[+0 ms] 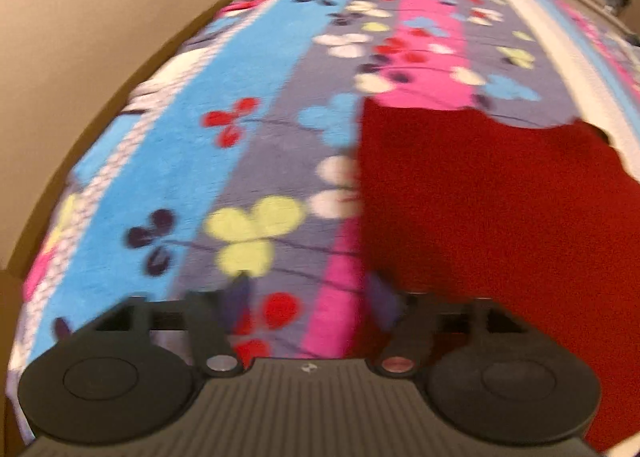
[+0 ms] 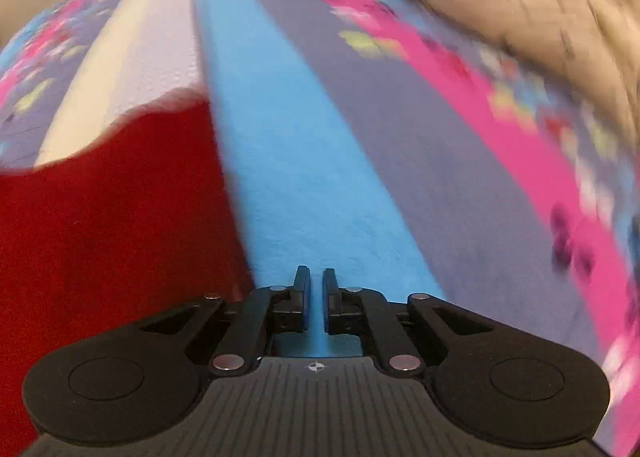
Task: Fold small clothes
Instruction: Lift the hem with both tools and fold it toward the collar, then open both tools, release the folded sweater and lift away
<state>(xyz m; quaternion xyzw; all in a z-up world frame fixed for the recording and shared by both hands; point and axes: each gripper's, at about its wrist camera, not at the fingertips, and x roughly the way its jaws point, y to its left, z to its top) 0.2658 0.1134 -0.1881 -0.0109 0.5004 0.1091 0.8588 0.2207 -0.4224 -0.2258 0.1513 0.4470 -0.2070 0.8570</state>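
I have the red cloth [image 1: 480,209] lying flat on the flowered blanket [image 1: 256,129], and neither claw has hold of it. My left gripper [image 1: 310,297] stands with its jaws spread wide and nothing between them, hanging over the blanket with the cloth's left edge just beside its right finger. My right gripper [image 2: 316,289] has its jaws drawn nearly together with only a sliver of blue stripe showing between them, and it holds nothing; the red cloth [image 2: 112,225] sits off to its left, its near edge just beside the left finger. My worry is that both views are smeared, so I am judging edges through blur. If I bring the left claw down where it hangs, I expect it to pinch blanket pile along with the cloth, or blanket alone, and drag the bedding instead of lifting a clean corner. The right claw would simply poke or shove the fabric as it stands and bunch it, so it must open before it goes in. The far edge of the cloth looks wavy, not straight, so a fold started from uneven corners would likely come out skewed. A tan heap [image 2: 520,1] lies at the far right; a wide sweep could snag it.
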